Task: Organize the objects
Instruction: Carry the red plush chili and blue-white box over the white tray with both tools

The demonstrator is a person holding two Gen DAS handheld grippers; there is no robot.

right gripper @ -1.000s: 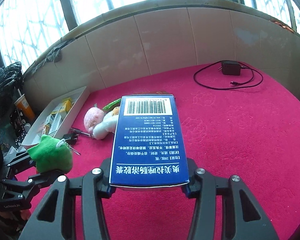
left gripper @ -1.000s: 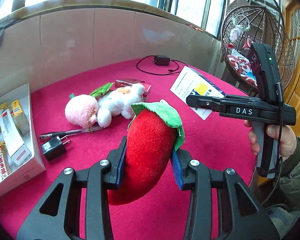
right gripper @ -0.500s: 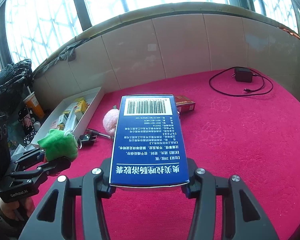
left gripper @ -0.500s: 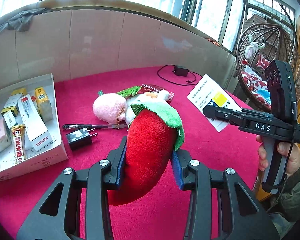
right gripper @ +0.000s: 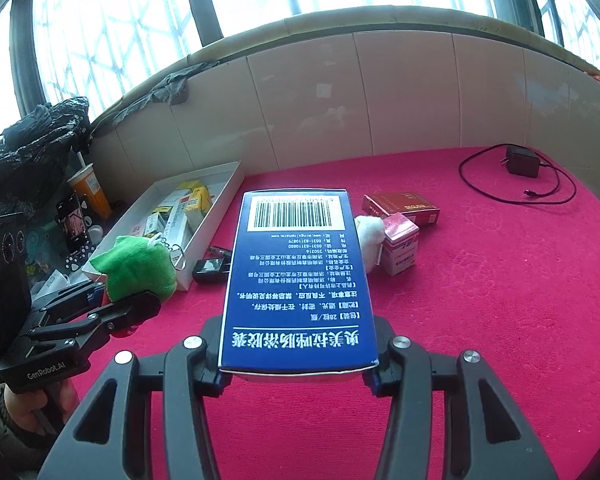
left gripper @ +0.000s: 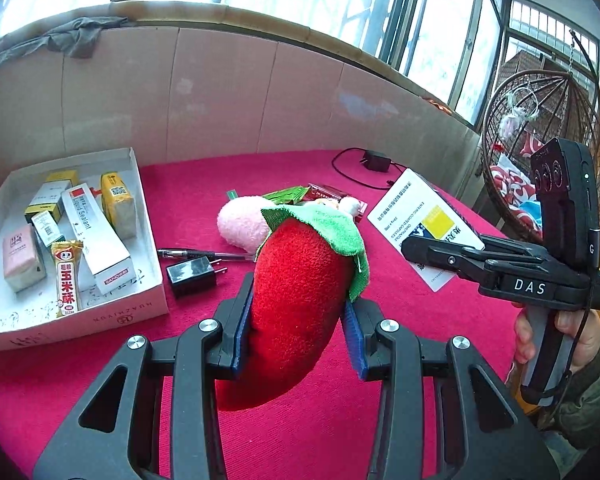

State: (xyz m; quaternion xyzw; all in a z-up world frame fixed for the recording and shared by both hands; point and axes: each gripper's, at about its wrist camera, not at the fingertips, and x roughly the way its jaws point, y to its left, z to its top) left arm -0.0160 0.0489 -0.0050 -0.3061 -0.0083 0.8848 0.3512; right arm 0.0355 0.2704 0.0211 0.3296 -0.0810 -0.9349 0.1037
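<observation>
Both hands are loaded and held above the crimson felt tabletop. The left gripper is clamped part-way closed on a plump red plush chilli with a green felt cap; its blue pads press into the fabric on both sides, and the toy's long axis rises from seven o'clock to one o'clock between the jaws. The right gripper is closed around the near end of a flat blue cardboard medicine box, whose long axis runs straight ahead toward twelve o'clock, barcode end farthest out.

The shallow white cardboard tray of small packets is where I judge both things are bound. From the left gripper it lies at about ten o'clock, near, with only a black plug adapter on the cloth between. From the right gripper it also sits at about ten o'clock, but further off, beyond the left gripper and its toy. So the left hand is the nearer and, I'd say, ought to unload first, leaving room for the box to follow.
</observation>
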